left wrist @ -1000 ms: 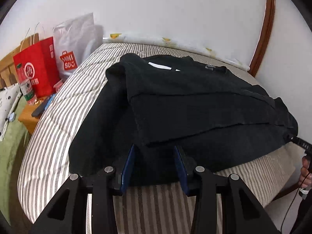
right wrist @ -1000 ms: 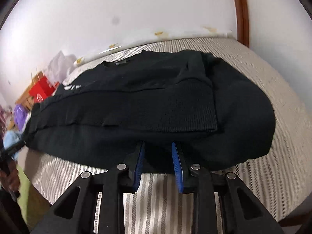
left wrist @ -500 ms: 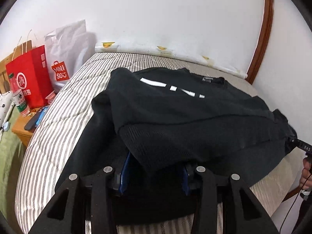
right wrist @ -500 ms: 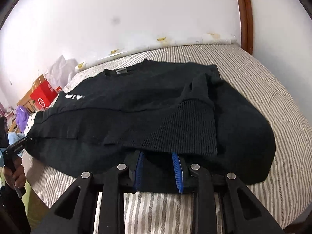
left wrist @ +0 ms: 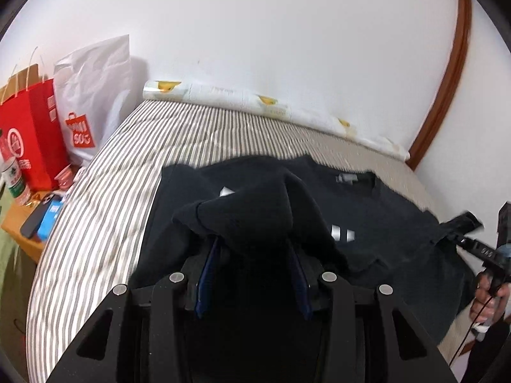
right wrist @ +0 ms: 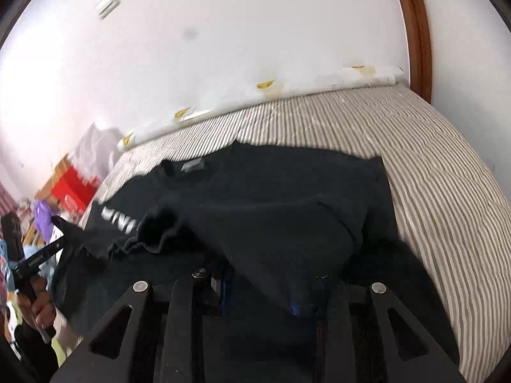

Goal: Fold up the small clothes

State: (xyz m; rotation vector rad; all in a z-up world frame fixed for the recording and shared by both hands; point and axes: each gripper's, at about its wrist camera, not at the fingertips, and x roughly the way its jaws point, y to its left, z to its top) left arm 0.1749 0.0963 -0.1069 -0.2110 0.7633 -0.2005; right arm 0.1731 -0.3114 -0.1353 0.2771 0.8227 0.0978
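A black sweater point(left wrist: 367, 210) with white lettering lies on the striped bed point(left wrist: 105, 210), its collar toward the wall. My left gripper point(left wrist: 252, 249) is shut on a lifted fold of its lower part. The cloth drapes over the fingers and hides the tips. The right gripper point(right wrist: 260, 281) also holds a bunch of the sweater point(right wrist: 271, 191) raised above the bed point(right wrist: 431, 159). Its jaws are opening slightly, with cloth still between the blue pads. Each view shows the other gripper at its edge: the right gripper point(left wrist: 463, 226), the left gripper point(right wrist: 64, 226).
A red paper bag point(left wrist: 32, 140) and a white bag point(left wrist: 95, 95) stand left of the bed by a small table point(left wrist: 19, 233) with a phone. A rolled white pad point(left wrist: 255, 102) lines the wall. A brown wooden frame point(left wrist: 447, 79) rises at the right. A hand point(left wrist: 488, 293) grips the right handle.
Both grippers have moved forward over the sweater and risen, carrying its lower edge toward the collar. The cloth now hangs over the fingers, and the bed's near edge has left view.
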